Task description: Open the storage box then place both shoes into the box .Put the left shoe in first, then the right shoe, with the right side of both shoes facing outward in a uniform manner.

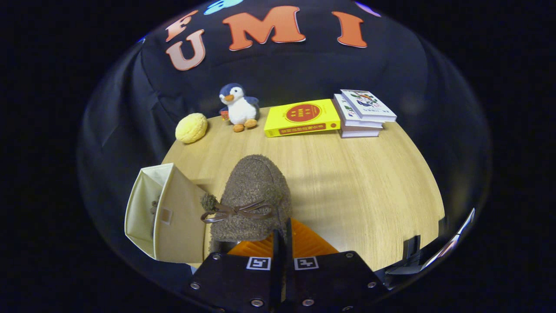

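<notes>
Pinching the brown shoe [254,195], apparently by its rim, the hand-held gripper [282,234] is nearly closed.

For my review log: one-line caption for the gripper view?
Gripper shut on fuzzy brown bow-tied shoe, held beside the open cream fabric storage box on the wooden table.

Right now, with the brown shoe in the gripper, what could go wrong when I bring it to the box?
1. The hand-held gripper appears shut on only the rear edge of the fuzzy brown shoe, so the shoe could sag or slip out.
2. The cream storage box stands close beside the shoe, and it looks light, so a bump might push or tip it.
3. The bow could snag on the box's rim.
</notes>
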